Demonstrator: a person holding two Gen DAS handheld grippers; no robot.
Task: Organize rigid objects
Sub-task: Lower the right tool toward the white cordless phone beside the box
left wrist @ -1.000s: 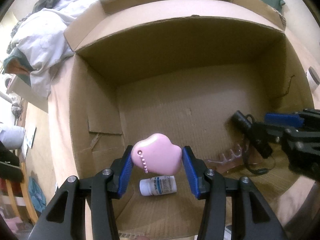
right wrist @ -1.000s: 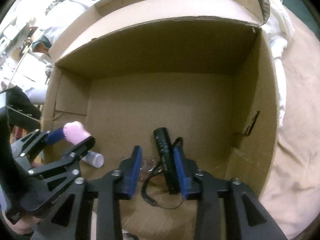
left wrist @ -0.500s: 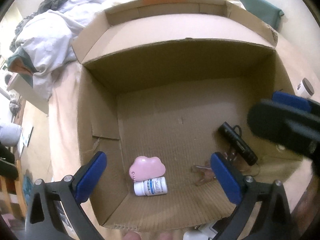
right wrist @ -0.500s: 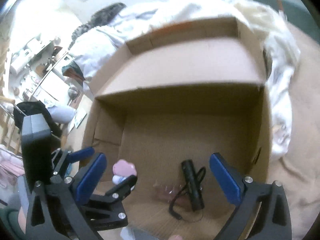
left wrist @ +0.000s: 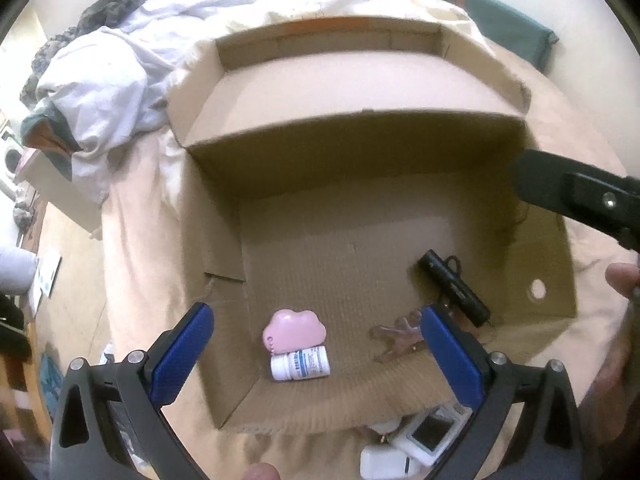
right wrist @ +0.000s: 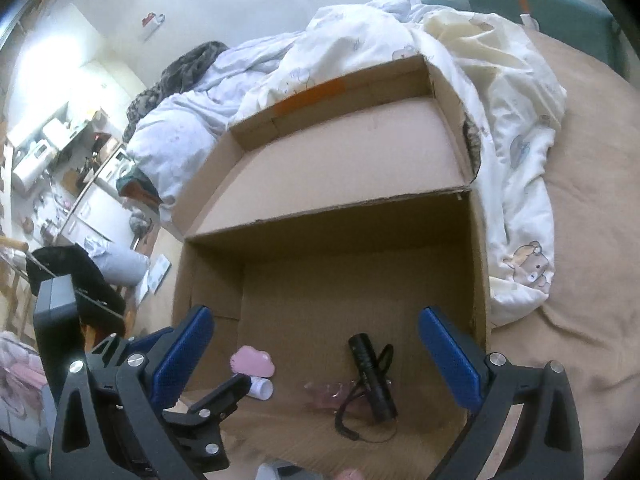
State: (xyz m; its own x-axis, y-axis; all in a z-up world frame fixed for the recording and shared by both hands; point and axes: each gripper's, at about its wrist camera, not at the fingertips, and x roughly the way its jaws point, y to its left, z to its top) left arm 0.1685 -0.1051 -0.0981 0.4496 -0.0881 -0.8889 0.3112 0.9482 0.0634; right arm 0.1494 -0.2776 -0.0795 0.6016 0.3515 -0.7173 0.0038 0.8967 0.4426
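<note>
Bedding lies rumpled behind a cardboard box (left wrist: pixel 420 92) that sits open on a bed covered in tan sheet. From the left wrist view, the left hand-held gripper (left wrist: pixel 318 354) stands spread wide with nothing between its pads, above a pink cloud-shaped case (left wrist: pixel 294 330) that lies on the box floor, touching a small white bottle (left wrist: pixel 300 366); to their right lie a clear hair clip (left wrist: pixel 394 340) and a black flashlight (left wrist: pixel 454 288). Only this view shows a few white items (left wrist: pixel 416 444) outside the box's near wall. From the right wrist view, the right hand-held gripper (right wrist: pixel 318 360) is likewise spread and empty over the flashlight, whose cord loops beside it, and only here is the cluttered room beyond visible. Both drops look finished; the next move likely calls for reaching out of the box toward those white items.
</note>
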